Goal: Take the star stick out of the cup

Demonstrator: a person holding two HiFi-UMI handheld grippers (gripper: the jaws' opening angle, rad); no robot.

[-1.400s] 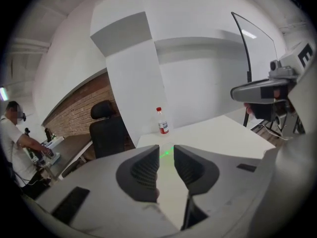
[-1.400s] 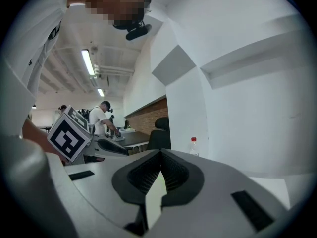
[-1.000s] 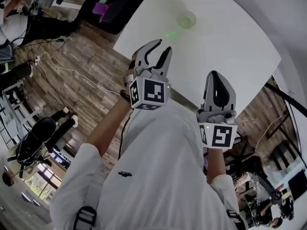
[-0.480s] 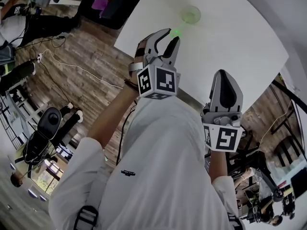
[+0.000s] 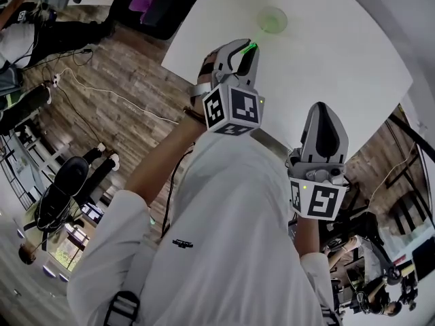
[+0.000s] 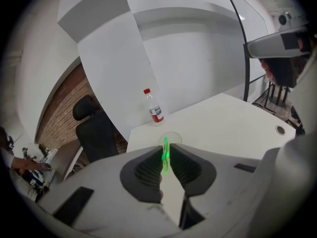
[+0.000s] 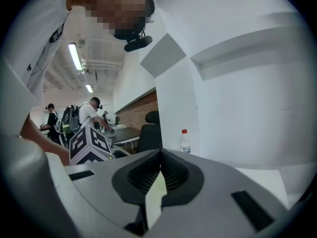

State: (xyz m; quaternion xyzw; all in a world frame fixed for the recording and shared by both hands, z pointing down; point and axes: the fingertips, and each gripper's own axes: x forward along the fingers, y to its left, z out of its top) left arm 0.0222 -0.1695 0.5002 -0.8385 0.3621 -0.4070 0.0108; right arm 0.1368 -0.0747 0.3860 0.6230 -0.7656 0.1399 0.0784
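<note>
A clear cup (image 5: 272, 20) stands near the far left edge of the white table (image 5: 340, 60). A glowing green star stick (image 5: 251, 46) leans out of it toward me. My left gripper (image 5: 246, 47) reaches over the table edge, and its jaws have just been closing with the stick between them. In the left gripper view the green stick (image 6: 165, 156) is pinched between the pads of the left gripper (image 6: 166, 151), with the cup (image 6: 171, 139) right behind. My right gripper (image 5: 325, 114) hangs back near my body, shut and empty; in the right gripper view the right gripper (image 7: 159, 158) has its jaws meeting.
A water bottle with a red cap (image 6: 154, 107) stands at the table's far end, also seen as the bottle (image 7: 185, 142) in the right gripper view. A black office chair (image 6: 94, 128) sits beside the table. People work at desks (image 7: 91, 114) in the background.
My left gripper moved forward and down to the stick by the cup, and its wide-open jaws closed around it. The right gripper stayed roughly in place.
</note>
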